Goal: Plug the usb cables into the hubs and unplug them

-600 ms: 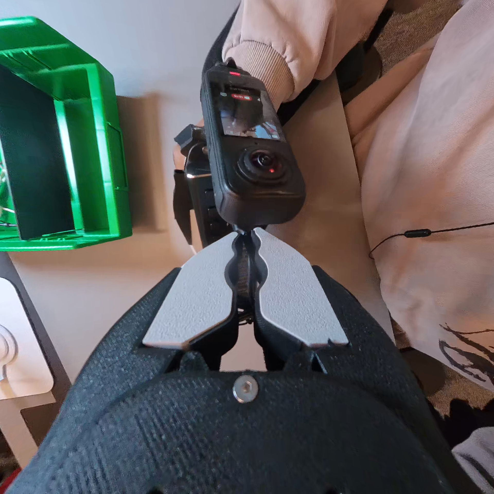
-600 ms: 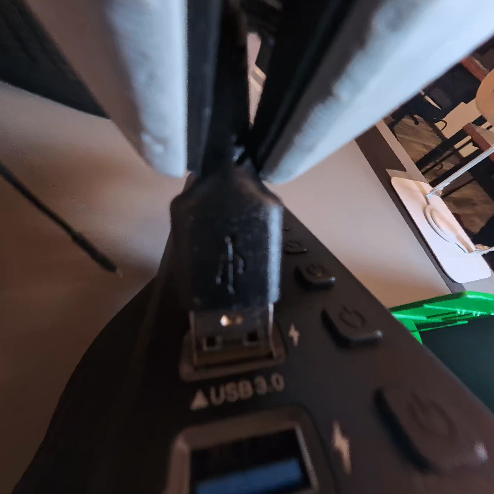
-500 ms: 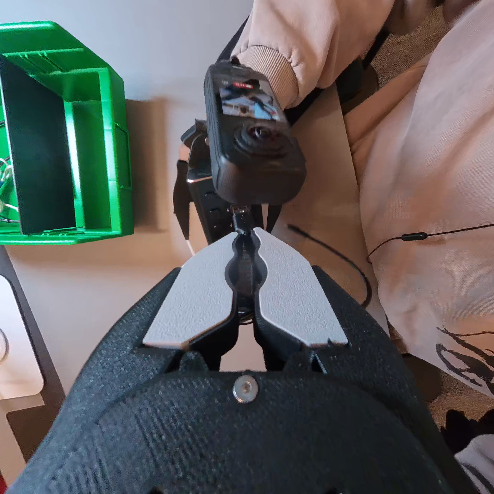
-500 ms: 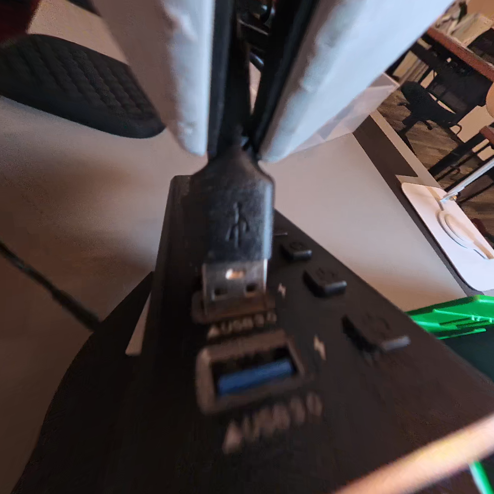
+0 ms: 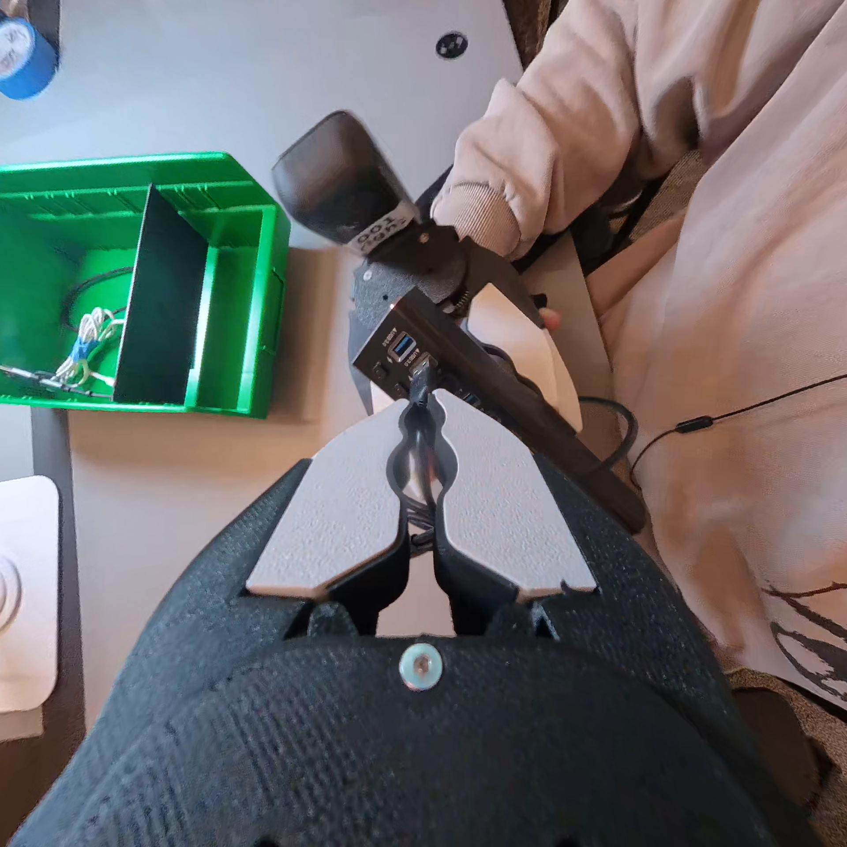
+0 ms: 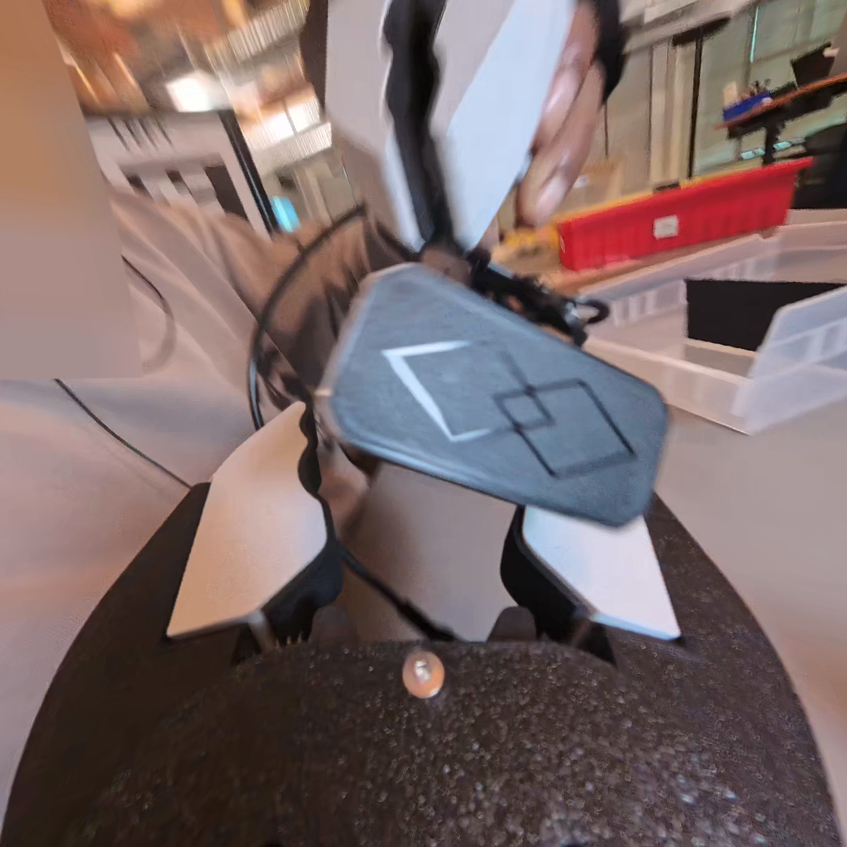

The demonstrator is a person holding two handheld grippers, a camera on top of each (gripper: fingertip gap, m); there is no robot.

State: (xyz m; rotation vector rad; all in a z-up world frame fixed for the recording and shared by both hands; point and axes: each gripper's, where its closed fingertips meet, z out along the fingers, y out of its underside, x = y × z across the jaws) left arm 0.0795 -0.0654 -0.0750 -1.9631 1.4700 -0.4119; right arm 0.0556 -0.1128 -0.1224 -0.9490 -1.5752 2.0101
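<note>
Pinching the usb cable (image 5: 419,389), left tongs (image 5: 419,405) keep its plug seated in the hub (image 5: 527,412) (newly tilted up); right tongs (image 6: 412,440) clamp hub, so unplugging seems next.

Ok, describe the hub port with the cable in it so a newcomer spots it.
Right of the green bin, the right claw holds a long black hub aslant. The port is second from its upper end: unlike the empty blue port beside it, it holds a black plug.

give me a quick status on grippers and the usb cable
Left gripper shut on usb cable, plug at hub port. Right gripper holds hub. Nothing blocking.
</note>
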